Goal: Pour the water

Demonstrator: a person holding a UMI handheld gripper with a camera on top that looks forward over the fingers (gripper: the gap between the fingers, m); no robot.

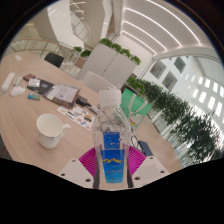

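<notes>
Pink pads on my hand-held gripper (113,163) press against both sides of a clear water bottle (112,140) with a blue label, so I have it clamped between the two fingers. I hold the bottle roughly upright, its top leaning slightly away from me, raised above the table (30,95) rather than resting on it. My hand itself is out of sight behind the camera; only the two fingers (88,162) show, reaching forward on either side of the label.

Left of the bottle and a little beyond it stands a white mug (52,129), handle turned toward the bottle, well apart from my fingers. Between mug and bottle the pale wood surface is mostly bare, apart from some flat papers (80,115). Farther from the bottle, beyond the mug, lies a clutter of books and small items (50,92) that I cannot make out singly.

To the right of the bottle the table's edge runs away diagonally, and past it a row of green plants (170,110) lines a bright walkway. Behind the bottle, more plants sit on white cabinets (108,62). Something greenish (130,103) stands just right of the bottle's top; I cannot tell what it is.
</notes>
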